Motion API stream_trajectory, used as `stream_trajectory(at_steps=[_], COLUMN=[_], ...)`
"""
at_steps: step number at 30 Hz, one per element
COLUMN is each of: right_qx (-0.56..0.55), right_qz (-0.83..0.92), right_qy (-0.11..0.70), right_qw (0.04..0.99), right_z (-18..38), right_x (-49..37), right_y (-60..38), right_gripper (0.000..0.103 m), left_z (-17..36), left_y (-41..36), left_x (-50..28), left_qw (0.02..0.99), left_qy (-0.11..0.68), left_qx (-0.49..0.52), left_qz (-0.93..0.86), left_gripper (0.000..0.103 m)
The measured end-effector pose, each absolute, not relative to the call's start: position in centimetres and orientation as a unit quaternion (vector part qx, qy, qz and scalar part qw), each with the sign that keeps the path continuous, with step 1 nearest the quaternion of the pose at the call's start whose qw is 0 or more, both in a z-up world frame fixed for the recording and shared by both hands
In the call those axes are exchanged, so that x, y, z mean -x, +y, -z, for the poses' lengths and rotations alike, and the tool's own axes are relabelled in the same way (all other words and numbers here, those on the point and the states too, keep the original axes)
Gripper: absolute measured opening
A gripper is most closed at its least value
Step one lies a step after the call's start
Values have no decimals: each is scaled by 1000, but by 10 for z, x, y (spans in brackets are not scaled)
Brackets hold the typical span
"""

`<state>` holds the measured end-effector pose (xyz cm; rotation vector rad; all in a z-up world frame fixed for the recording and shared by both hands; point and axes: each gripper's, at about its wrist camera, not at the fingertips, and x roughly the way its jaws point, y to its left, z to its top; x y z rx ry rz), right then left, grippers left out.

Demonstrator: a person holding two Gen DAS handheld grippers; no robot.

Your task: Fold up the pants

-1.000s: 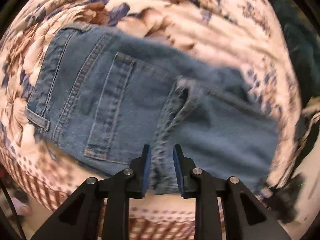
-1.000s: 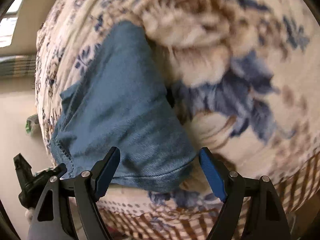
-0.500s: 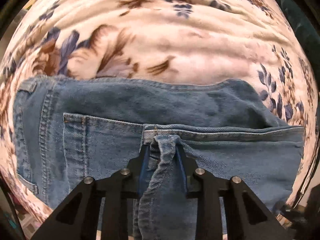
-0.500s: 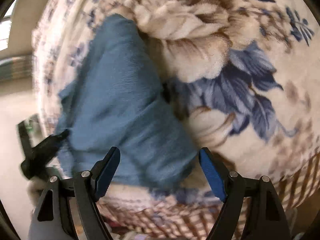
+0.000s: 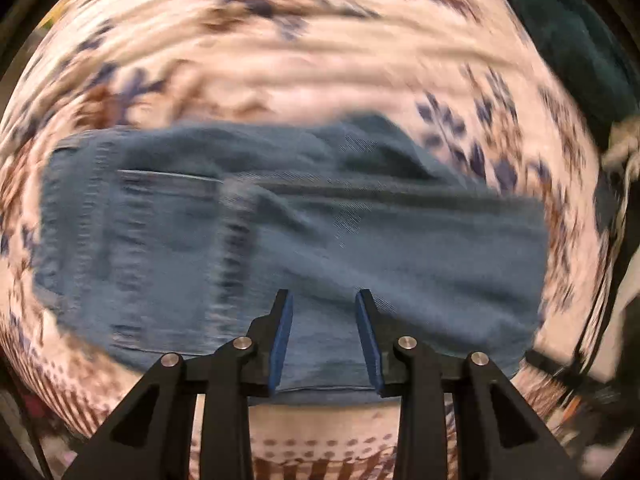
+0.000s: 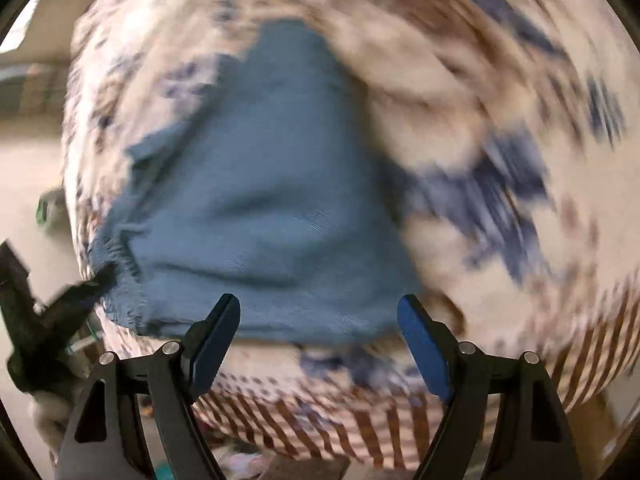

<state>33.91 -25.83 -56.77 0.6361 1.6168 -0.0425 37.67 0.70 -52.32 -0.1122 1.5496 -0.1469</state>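
The blue denim pants [image 5: 288,240] lie folded into a wide bundle on a floral blanket [image 5: 280,60]; a back pocket shows at the left. My left gripper [image 5: 324,300] hovers over the near edge of the bundle, jaws parted and empty. In the right wrist view the pants [image 6: 260,200] show as a folded end. My right gripper [image 6: 320,312] is wide open just above their near edge, holding nothing. Both views are motion-blurred.
The blanket [image 6: 500,100] covers a bed; its checked border [image 6: 380,432] hangs at the near edge. The other gripper's black frame [image 6: 44,312] shows at the left of the right wrist view. A dark green cloth [image 5: 580,40] lies at the far right.
My left gripper has let go of the denim leg hem it held and opened, pulling back over the bundle. My right gripper stays open and has shifted a little.
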Motion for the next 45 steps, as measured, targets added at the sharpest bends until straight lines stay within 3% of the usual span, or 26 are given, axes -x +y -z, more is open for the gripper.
stream_trajectory(at_steps=[3,5,7,10,11,13,19,24,26,33,42,45], right_qx=[-224,-196,-158,-146,-153,-181,-192,-197,-221,-238,-267,-268], right_qz=[-53,-110,-115,-98,-96,-90,-107,-67,-49,-24,2,20], right_qy=[718,752,780,795,796,795,780,744,728,713,698,704], right_qw=[657,619,594,581,578,571,585,635,647,659,665,657], right_z=[566,589,613,634,636,635,604,575,567,572,569,576], right_x=[-382,-401,-410,-422,-425,-426,-412,-412,-417,-442,-432,-427], right_y=[-222,-194,-183,-195,-200,-210,-208,-239,-255,-301,-312,-324], right_gripper=[82,50,40,11,9,10,33,37,50,51,51,59], left_z=[556,567,572,574,572,568,521,503,520,586,567,554], left_y=[-12,-10,-3,13,16,19,41,20,9,0,4,12], left_x=[-363,-347,-331,-315,-313,-314,-335,-405,-436,-493,-508,-489], left_qw=[683,669,664,657,656,651,676,726,725,692,716,723], left_qy=[725,738,743,748,750,754,730,680,680,716,694,686], left_qx=[31,8,-3,2,7,13,53,24,-3,23,52,51], left_qz=[84,84,87,89,89,86,84,100,109,90,61,62], left_gripper=[30,30,30,30,30,30,30,37,41,44,44,44])
